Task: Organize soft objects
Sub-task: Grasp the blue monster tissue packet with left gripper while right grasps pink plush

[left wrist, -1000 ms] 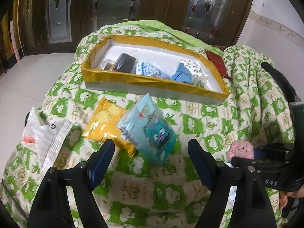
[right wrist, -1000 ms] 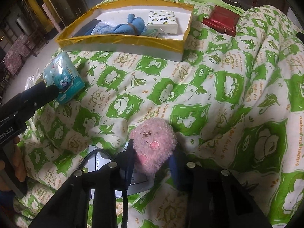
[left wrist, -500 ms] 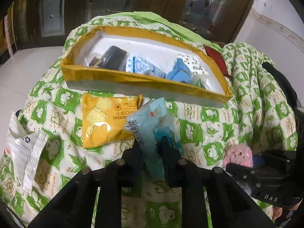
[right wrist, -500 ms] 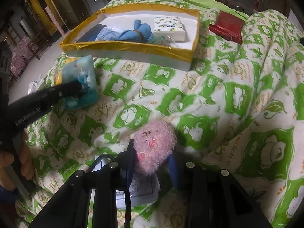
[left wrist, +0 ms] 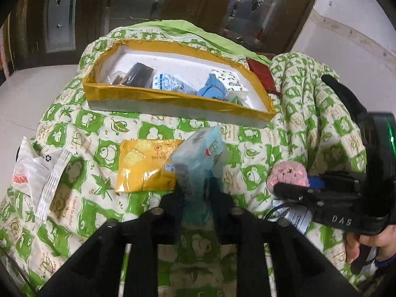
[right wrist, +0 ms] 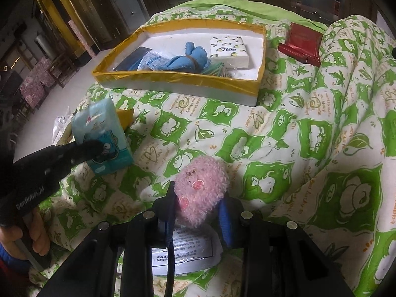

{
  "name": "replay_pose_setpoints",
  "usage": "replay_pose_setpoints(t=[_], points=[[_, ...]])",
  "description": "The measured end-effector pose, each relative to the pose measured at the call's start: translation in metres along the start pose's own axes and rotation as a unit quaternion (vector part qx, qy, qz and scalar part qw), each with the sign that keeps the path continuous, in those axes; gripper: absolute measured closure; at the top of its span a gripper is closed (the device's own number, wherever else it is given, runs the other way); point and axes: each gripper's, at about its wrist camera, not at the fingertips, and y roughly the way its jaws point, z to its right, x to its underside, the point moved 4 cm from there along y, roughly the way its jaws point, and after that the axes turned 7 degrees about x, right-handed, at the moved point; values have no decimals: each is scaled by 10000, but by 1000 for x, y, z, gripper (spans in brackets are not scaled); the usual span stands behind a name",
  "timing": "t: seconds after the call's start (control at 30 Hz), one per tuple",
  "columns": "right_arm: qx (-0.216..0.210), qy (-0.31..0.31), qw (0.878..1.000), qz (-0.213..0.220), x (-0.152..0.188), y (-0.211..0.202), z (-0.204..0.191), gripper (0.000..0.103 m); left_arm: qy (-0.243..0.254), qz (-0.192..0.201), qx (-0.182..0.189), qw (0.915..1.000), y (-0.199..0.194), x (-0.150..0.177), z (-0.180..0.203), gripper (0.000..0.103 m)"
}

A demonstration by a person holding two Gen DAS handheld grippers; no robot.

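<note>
My left gripper (left wrist: 198,188) has a light-blue tissue pack (left wrist: 200,153) pinched between its pads and tilted up off the quilt; its jaws are opening slightly with the pack still between them. From the right wrist view, the same pack (right wrist: 99,123) hangs in that gripper (right wrist: 96,148). A fuzzy pink plush toy (right wrist: 200,185) sits in my right gripper (right wrist: 198,198), which is shut on it just above the quilt. A yellow-rimmed white box (left wrist: 173,97) stands farther back. It holds a blue plush (right wrist: 188,59), a tissue pack (right wrist: 229,50) and some packets.
A yellow cracker packet (left wrist: 143,165) lies left of the lifted pack, and a white plastic bag (left wrist: 37,170) lies at the quilt's left edge. A red packet (right wrist: 300,42) rests beside the box. A printed plastic sleeve (right wrist: 185,250) lies under my right gripper. A person's hands hold both grippers.
My left gripper went from wide open to shut on the blue tissue pack and lifted it off the yellow packet. The right gripper kept its hold on the pink toy.
</note>
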Motion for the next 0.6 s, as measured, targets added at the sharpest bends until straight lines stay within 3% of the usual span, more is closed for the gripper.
replay_pose_setpoints(t=[0.03,0.13,0.27,0.6], points=[[-3,-7,10000,1,0,0,0,71,-2,-15,-7,10000,1,1,0,71],[-3,-28,10000,-1,1,0,0,71,-15,-65,71,10000,4,3,1,71],[-16,-12,10000,0,0,1,-1,70,65,-141,141,9998,8,8,9,91],[-142,54,9998,134,0,-5,2,70,109,-13,72,9999,9,7,12,93]])
